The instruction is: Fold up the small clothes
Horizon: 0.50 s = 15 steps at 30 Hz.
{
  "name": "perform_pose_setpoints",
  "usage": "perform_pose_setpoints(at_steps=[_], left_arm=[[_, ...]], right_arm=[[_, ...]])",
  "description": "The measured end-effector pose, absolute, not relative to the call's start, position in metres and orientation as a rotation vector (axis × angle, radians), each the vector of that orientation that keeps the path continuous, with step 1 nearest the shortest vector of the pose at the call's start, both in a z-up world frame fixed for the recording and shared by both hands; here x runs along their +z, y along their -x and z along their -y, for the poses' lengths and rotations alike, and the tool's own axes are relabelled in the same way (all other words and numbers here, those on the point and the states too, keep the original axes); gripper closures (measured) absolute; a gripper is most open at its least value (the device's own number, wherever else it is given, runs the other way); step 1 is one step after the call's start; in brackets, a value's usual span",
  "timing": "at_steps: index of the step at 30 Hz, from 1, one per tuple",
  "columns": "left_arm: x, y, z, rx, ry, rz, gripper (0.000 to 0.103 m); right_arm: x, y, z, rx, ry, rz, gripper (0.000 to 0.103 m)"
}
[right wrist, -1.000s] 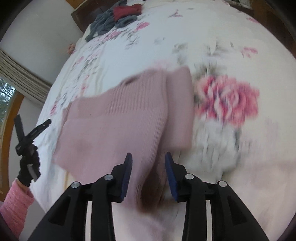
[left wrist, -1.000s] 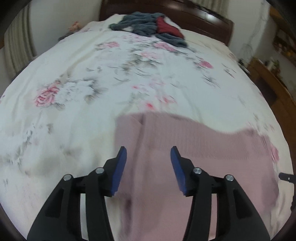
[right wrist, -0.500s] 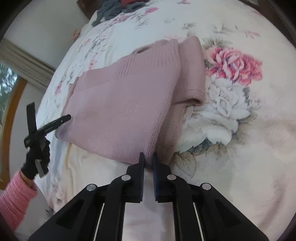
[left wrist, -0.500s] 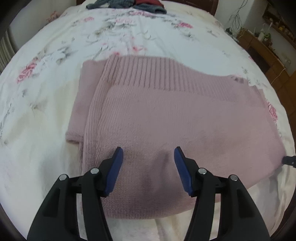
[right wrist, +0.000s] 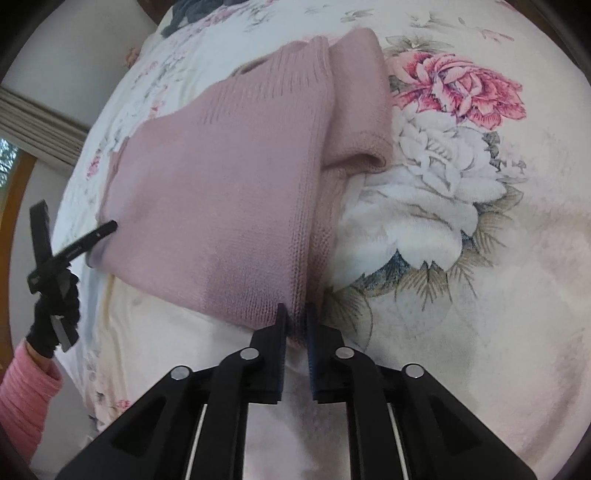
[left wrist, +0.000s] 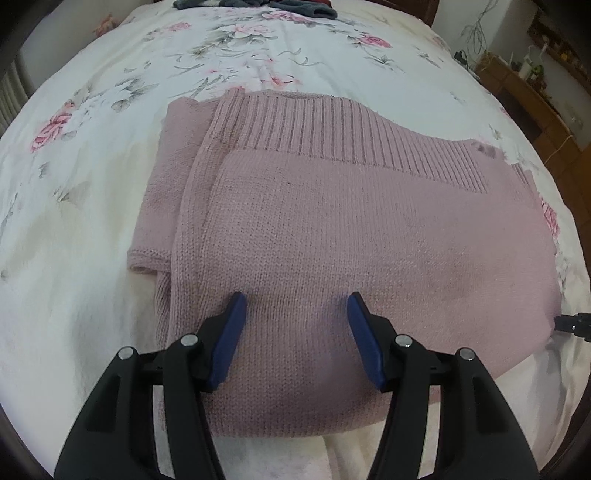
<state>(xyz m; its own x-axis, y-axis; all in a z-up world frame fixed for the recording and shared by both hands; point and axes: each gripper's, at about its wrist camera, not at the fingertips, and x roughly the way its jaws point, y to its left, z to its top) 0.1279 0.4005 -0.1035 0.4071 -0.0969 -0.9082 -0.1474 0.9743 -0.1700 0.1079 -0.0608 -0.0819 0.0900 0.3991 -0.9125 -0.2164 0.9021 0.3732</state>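
Both wrist views look down closely from opposite ends, sharing the pink sweater on the bed.

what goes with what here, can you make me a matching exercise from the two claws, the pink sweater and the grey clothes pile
Column one:
1. left claw
2. right claw
3. pink sweater
4. grey clothes pile

Column two:
a. far end of the bed
b. blue pads wide apart above the knit
c. folded flat on the floral bedspread
d. pinched shut on the sweater's near corner

Pairs: 1-b, 2-d, 3-c, 4-a
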Motion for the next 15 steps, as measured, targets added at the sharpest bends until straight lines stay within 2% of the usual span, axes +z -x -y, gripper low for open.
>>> perform_pose_setpoints(at_steps=[2,4,5,9,15], left_arm=[[-0.097,-0.129,-0.395,0.023,0.239,-1.141,0.045],[-0.09,-0.132,-0.39,0.012,0.233,-1.126,0.043],[-0.088,-0.134,-0.387,0.007,0.233,-1.12,0.042],[-0.083,-0.147,-0.379,-0.007,0.248,-1.107,0.042],[-0.088,-0.169,-0.371,-0.031,0.282,-1.125,0.039]], right_arm=[[-0.072,-0.11,0.065,0.466,-0.183,-1.384,0.078],[-0.06,-0.114,0.073,0.471,-0.232,-1.342,0.054],[-0.056,-0.116,0.077,0.471,-0.255,-1.328,0.048],[-0.054,-0.132,0.09,0.468,-0.35,-1.305,0.046],[-0.084,-0.156,0.11,0.46,-0.512,-1.345,0.045]])
